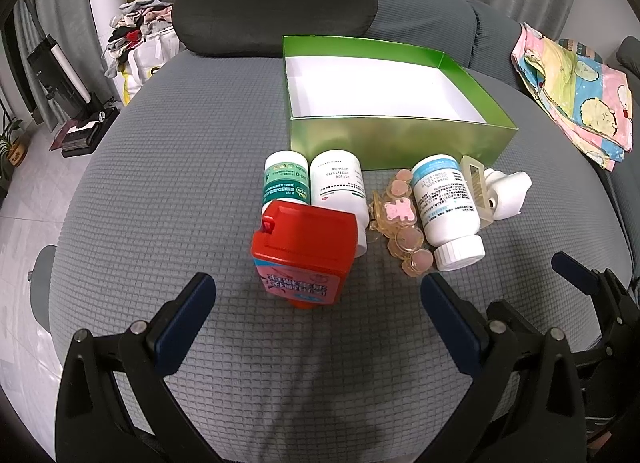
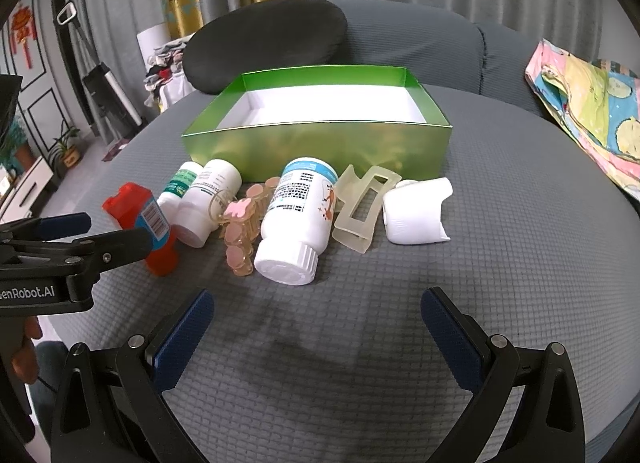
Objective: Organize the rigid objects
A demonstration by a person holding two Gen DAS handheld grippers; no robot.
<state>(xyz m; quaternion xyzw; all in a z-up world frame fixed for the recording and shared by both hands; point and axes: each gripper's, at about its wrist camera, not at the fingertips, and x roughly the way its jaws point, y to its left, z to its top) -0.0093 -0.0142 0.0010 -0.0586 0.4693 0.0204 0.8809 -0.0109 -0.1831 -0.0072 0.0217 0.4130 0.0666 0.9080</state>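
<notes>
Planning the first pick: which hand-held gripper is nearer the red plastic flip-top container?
Left. The left hand-held gripper sits open just before the red plastic flip-top container; the right hand-held gripper is off to its right.

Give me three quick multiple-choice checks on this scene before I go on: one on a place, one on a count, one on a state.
1. Where is the red container relative to the green box?
A. inside it
B. on the cushion in front of it
C. on its rim

2. How many white pill bottles lie in front of the box?
A. one
B. three
C. five

3. What is in the box now?
A. nothing visible
B. one bottle
C. the hair clip

Answers:
1 B: it stands on the grey cushion, nearest the left tongs.
2 B: green-label bottle, plain-label bottle, blue-label bottle.
3 A: only its white floor shows; the hair clip lies outside.
</notes>
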